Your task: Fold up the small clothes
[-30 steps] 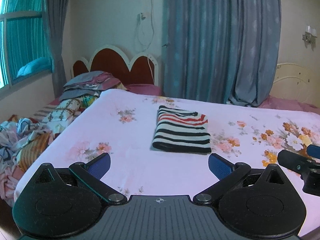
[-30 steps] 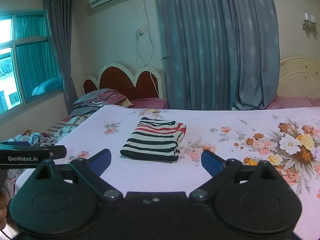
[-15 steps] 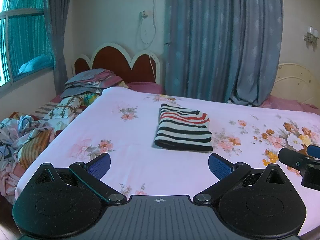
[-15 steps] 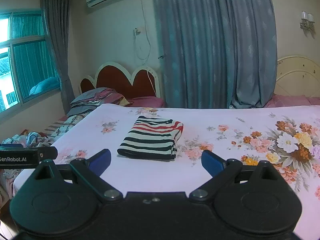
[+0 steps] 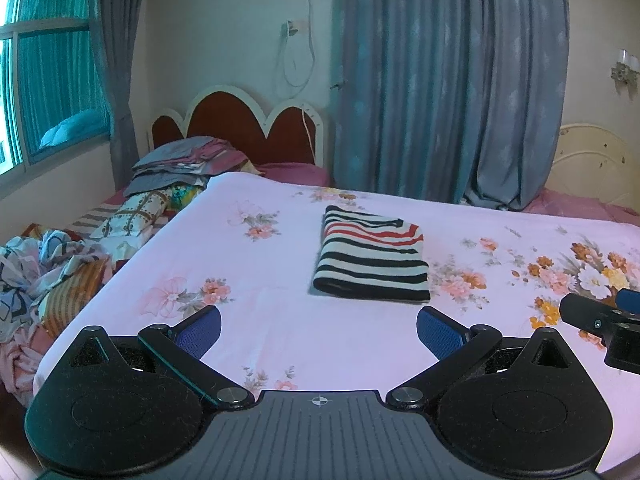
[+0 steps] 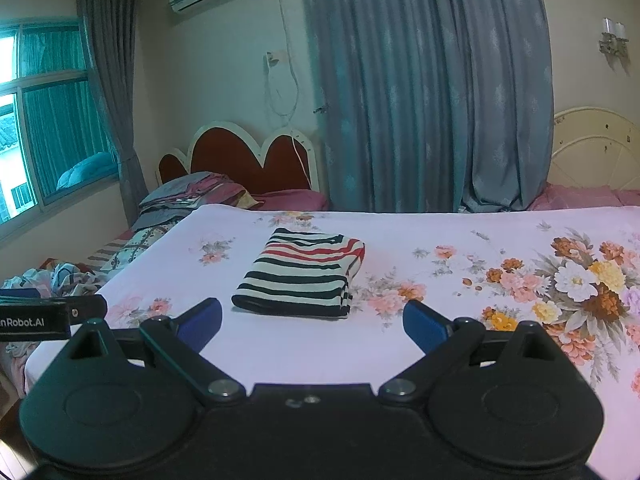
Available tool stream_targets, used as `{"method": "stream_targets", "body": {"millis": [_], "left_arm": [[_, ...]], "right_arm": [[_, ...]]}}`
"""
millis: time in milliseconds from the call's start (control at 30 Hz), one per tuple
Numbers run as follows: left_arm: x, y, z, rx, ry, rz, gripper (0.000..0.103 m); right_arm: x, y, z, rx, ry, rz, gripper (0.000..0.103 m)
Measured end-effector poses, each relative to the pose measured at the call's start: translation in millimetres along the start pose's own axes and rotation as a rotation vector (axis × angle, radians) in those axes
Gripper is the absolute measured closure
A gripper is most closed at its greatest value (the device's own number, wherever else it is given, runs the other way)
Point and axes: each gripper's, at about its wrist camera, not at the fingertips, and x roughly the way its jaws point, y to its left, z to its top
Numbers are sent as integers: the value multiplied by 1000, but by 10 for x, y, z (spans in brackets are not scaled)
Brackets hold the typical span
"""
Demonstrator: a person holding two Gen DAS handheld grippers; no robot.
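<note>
A striped garment (image 5: 370, 256), black, white and red, lies folded into a neat rectangle on the pink floral bedsheet (image 5: 248, 272). It also shows in the right wrist view (image 6: 300, 274). My left gripper (image 5: 319, 330) is open and empty, held back from the garment near the bed's front edge. My right gripper (image 6: 312, 322) is open and empty, just in front of the garment. Each gripper's tip shows at the edge of the other's view.
A heap of loose clothes (image 5: 44, 276) lies at the bed's left side. Folded bedding (image 5: 180, 164) is stacked by the red headboard (image 5: 240, 128). Blue curtains (image 5: 448, 92) hang behind the bed. A cream headboard (image 6: 596, 148) stands at the right.
Both grippers have drawn slightly back and up from the bed, staying open. The folded garment has not moved.
</note>
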Motion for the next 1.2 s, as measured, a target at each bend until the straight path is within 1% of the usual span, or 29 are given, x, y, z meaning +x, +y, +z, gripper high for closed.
{"method": "stream_targets", "body": {"millis": [533,1200], "left_arm": [[29,1,-20,5,3,16,0],[55,-34,-29,9,14,12,0]], "right_arm": [[39,-55,12,1,9,8,6],[61,-107,-13,6,17,10,6]]}}
